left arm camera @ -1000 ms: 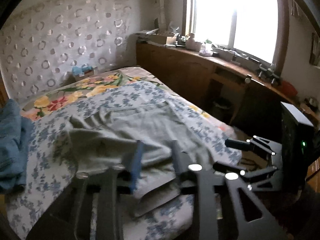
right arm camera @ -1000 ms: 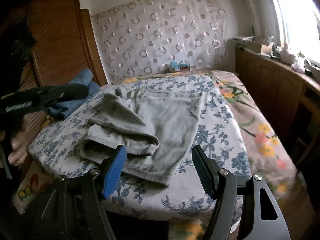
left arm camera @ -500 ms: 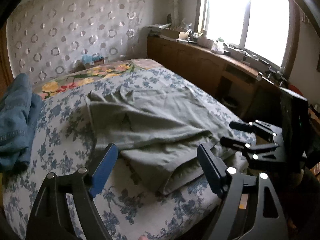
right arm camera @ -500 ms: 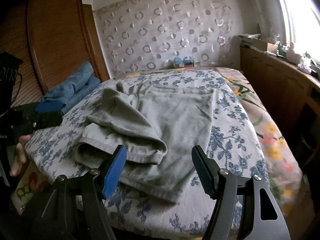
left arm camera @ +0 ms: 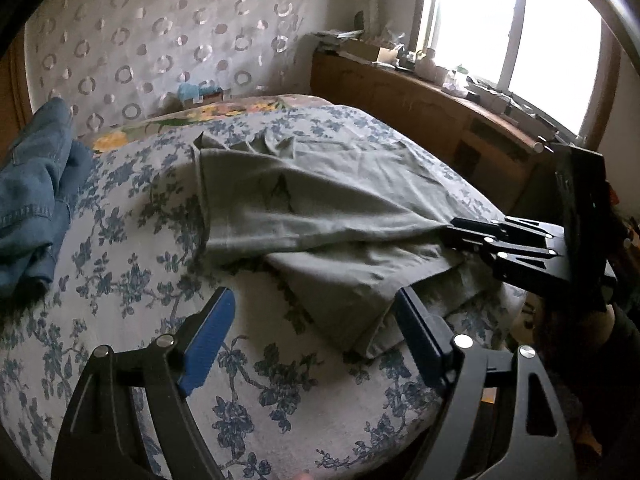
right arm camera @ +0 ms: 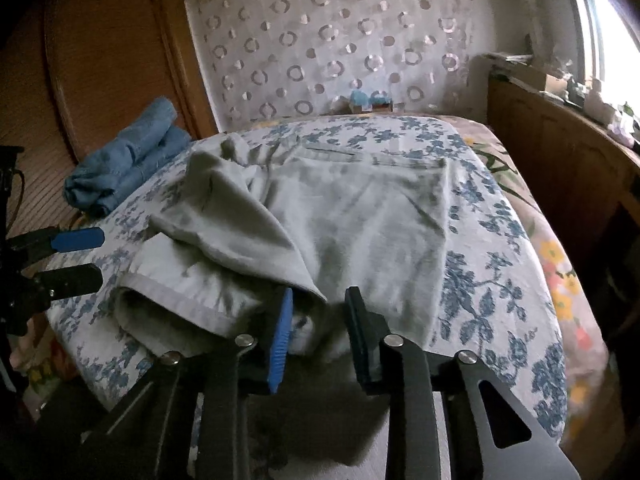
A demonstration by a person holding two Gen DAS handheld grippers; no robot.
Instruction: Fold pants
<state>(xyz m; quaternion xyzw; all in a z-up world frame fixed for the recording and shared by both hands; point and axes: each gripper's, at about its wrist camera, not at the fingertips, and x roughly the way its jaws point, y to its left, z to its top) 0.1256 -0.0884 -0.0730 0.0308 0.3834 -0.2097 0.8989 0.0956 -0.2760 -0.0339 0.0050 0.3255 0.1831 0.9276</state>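
Observation:
Grey-green pants (left arm camera: pixel 320 208) lie on the bed, one leg folded loosely over the other; they also show in the right wrist view (right arm camera: pixel 352 216). My left gripper (left arm camera: pixel 312 328) is open and empty, held above the floral sheet just short of the pants' near hem. My right gripper (right arm camera: pixel 318 320) is partly closed around the pants' hem edge, fabric between its jaws with a gap still showing. It shows from the side in the left wrist view (left arm camera: pixel 460 232), at the pants' right edge. The left gripper's fingers (right arm camera: pixel 76 238) show at the left of the right wrist view.
Blue jeans (left arm camera: pixel 36 192) lie bunched at the bed's left side, also in the right wrist view (right arm camera: pixel 124 160). A wooden counter (left arm camera: pixel 420 100) with clutter runs under the window at right. A wooden wardrobe (right arm camera: pixel 100 60) stands at left. The patterned headboard (right arm camera: pixel 340 40) is behind.
My left gripper let go of the pants, opened and pulled back. My right gripper moved forward onto the hem and its jaws narrowed around the fabric.

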